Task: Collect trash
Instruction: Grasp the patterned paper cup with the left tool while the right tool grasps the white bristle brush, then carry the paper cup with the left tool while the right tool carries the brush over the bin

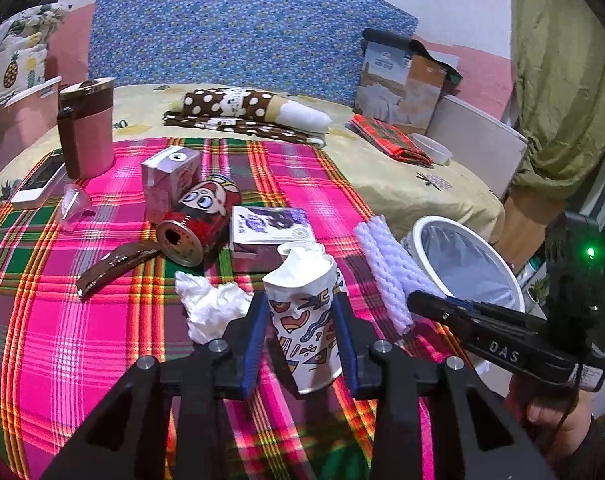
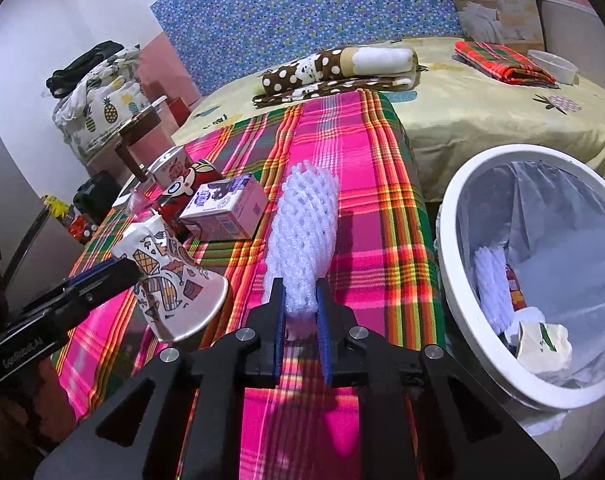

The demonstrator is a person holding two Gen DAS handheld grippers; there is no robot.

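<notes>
My left gripper (image 1: 300, 302) is shut on a crumpled patterned paper cup (image 1: 302, 276), held tilted just above the plaid cloth (image 1: 82, 340). In the right wrist view the same cup (image 2: 174, 280) sits in the left gripper (image 2: 122, 270) at the left. My right gripper (image 2: 299, 286) is shut on one end of a white foam net sleeve (image 2: 306, 216), which points away over the cloth. A white bin (image 2: 446, 248) with a clear liner stands to its right, below the bed's edge, with a foam net and crumpled wrappers inside.
On the cloth lie a red can (image 1: 198, 220), a purple carton (image 1: 268, 228), a pink carton (image 1: 170, 176), a white tissue (image 1: 210, 304), a brown wrapper (image 1: 114, 266) and a small clear cup (image 1: 72, 206). A pink jug (image 1: 88, 132) and a phone (image 1: 38, 184) sit at far left.
</notes>
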